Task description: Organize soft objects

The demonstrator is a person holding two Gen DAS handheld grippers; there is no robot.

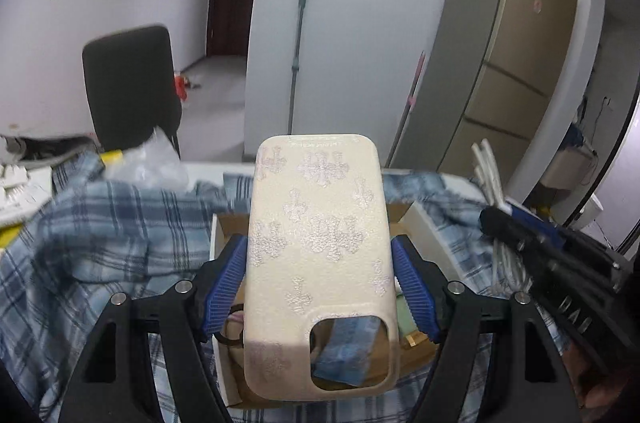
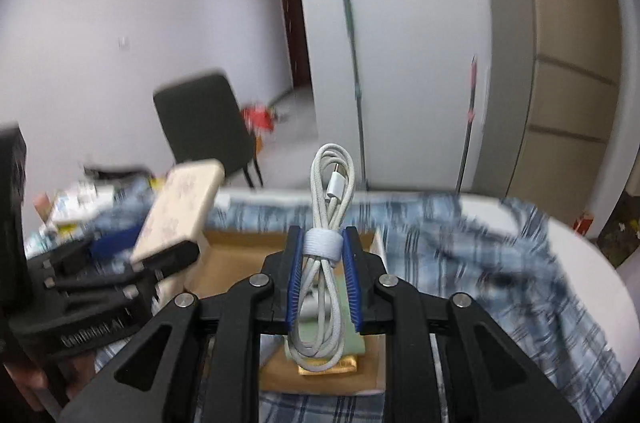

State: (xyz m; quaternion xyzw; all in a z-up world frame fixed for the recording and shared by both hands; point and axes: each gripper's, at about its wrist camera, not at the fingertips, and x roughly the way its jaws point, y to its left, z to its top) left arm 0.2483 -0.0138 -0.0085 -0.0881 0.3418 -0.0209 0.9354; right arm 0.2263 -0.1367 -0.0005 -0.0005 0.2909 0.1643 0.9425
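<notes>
Above the open cardboard box (image 1: 400,213) my left gripper (image 1: 320,287) has its jaws clamped on a phone case (image 1: 320,255), blue pads pressing both long edges. Case is cream, soft-looking, pebbled texture with pale cross-shaped patterns, rounded camera cutout near the lower end; through the cutout I see something blue in the box. It's held upright-ish, tilted away from the lens.

My right gripper (image 2: 322,277) has jaws narrow, closed on a coiled cable (image 2: 328,223): white braided cord, looped long, bound by a pale strap right at the pads, white plug visible near the top loop. It hangs over the same box (image 2: 240,247), above a green flat item and a gold packet (image 2: 328,369) inside.

Box sits on a blue plaid cloth (image 1: 100,231) spread over the white desk (image 2: 580,235).

Left view only: case front and pattern, crinkled clear plastic (image 1: 152,159) at the far left of the cloth, the right gripper's side with cable ends poking up. Right view only: gold packet and green item clearly, the case seen edge-on and blurred at left, with the left gripper under it. Both views show a dark chair (image 1: 128,87) and a mop handle (image 1: 300,43) against the wall.
</notes>
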